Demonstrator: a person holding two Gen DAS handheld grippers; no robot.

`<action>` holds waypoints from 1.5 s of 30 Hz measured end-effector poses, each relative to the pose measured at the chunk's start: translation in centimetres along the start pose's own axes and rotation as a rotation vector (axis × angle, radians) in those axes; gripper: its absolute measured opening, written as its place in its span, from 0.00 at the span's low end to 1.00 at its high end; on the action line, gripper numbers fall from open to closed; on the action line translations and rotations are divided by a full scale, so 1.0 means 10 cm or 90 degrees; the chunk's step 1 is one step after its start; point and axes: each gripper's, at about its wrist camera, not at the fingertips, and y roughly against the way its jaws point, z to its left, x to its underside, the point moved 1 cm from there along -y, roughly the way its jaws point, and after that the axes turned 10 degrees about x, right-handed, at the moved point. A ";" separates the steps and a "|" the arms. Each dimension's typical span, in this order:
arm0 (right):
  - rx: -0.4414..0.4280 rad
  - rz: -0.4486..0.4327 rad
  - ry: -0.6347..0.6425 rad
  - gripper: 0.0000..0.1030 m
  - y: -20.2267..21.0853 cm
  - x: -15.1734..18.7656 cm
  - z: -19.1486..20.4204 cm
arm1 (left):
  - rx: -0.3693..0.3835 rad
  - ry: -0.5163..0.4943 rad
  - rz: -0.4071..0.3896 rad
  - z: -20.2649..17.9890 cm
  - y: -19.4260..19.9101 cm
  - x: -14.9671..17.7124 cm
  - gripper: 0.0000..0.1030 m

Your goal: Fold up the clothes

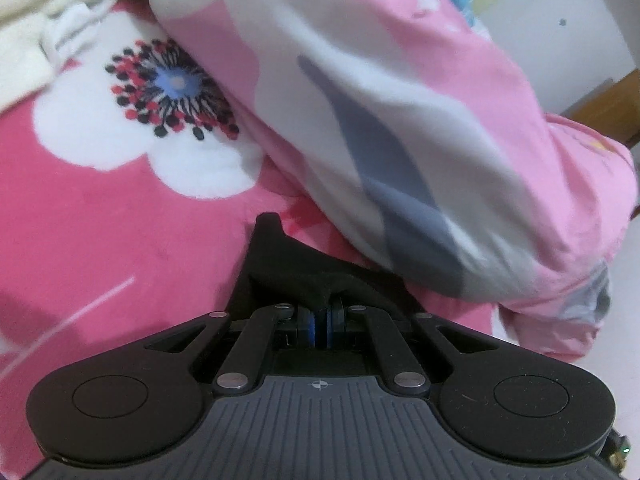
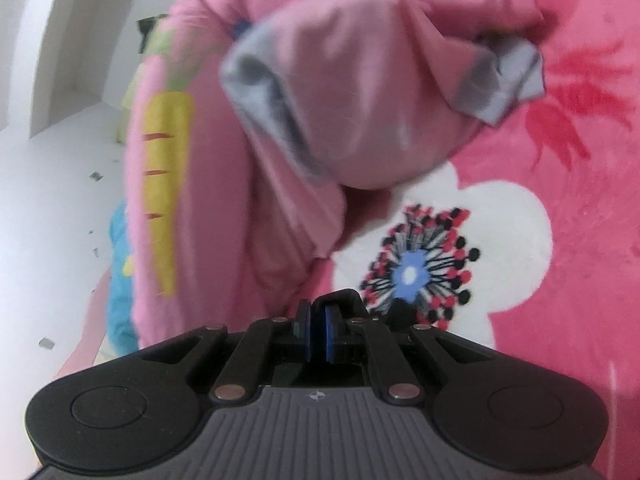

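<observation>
Two tongs, both nearly closed: my left tongs (image 1: 320, 316) pinch a scrap of black fabric (image 1: 316, 284) (I think), my right tongs (image 2: 317, 320) look empty. The pink cotton garment with grey cuffs (image 2: 320, 120) lies bunched on the pink flowered fleece blanket (image 1: 100, 220); spread it flat before creasing.

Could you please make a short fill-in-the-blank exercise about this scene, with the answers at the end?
1. The left hand-held gripper is shut on a piece of ____ cloth.
2. The pink garment carries a printed yellow ____.
3. The blanket under the clothes shows a large white ____.
4. The cuff of the pink garment is ____.

Answers: black; carrot; flower; grey
</observation>
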 end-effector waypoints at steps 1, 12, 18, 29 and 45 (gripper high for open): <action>-0.004 0.009 -0.025 0.08 -0.09 -0.02 -0.08 | 0.017 0.018 -0.002 0.06 -0.04 -0.03 0.04; -0.144 -0.029 -0.346 0.50 -0.36 -0.19 -0.91 | 0.095 0.221 -0.129 0.59 -0.03 -0.18 0.23; -0.082 -0.050 -0.215 0.52 0.07 -0.13 -0.44 | 0.051 0.161 -0.106 0.27 0.34 -0.13 0.33; -0.035 0.151 -0.079 0.66 1.27 0.84 0.00 | -0.029 0.015 0.078 -0.44 1.36 0.63 0.44; 0.107 0.114 -0.086 0.59 1.09 1.25 -0.37 | -0.011 0.110 0.016 0.28 1.16 1.21 0.35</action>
